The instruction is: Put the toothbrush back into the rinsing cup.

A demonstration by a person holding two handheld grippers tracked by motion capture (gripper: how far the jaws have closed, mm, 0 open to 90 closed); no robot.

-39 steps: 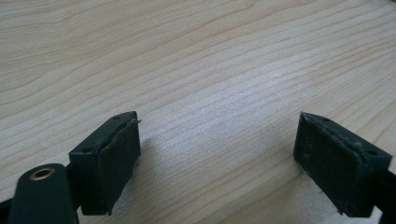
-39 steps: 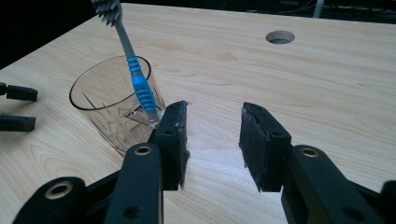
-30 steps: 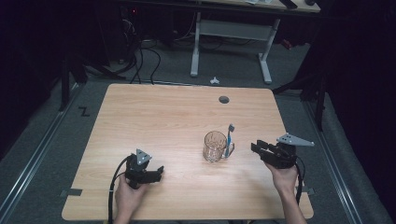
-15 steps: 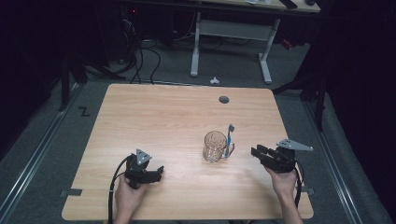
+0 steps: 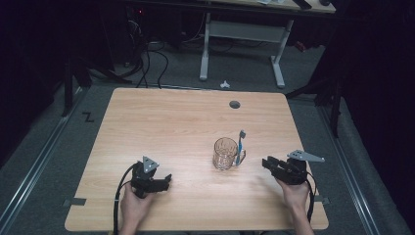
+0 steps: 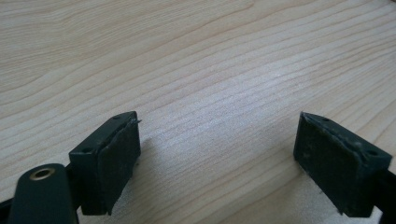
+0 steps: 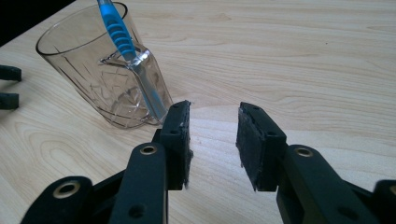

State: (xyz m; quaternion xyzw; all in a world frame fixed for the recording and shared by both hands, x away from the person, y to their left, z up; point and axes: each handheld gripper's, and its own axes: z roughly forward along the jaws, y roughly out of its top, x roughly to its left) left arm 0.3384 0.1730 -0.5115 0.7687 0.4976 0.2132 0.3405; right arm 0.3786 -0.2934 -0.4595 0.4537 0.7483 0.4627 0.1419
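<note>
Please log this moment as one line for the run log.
right hand-held gripper: jaws just closing, nothing between, near glass mug | toothbrush: leaning on mug | left hand-held gripper: open on table

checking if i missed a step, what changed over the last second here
The right hand-held gripper sank lower toward the light wooden table beside the clear glass mug, and its jaws have just been closing with nothing between them. Nothing was grasped or released. The left hand-held gripper, the mug and the blue-handled toothbrush in it stayed put.
</note>
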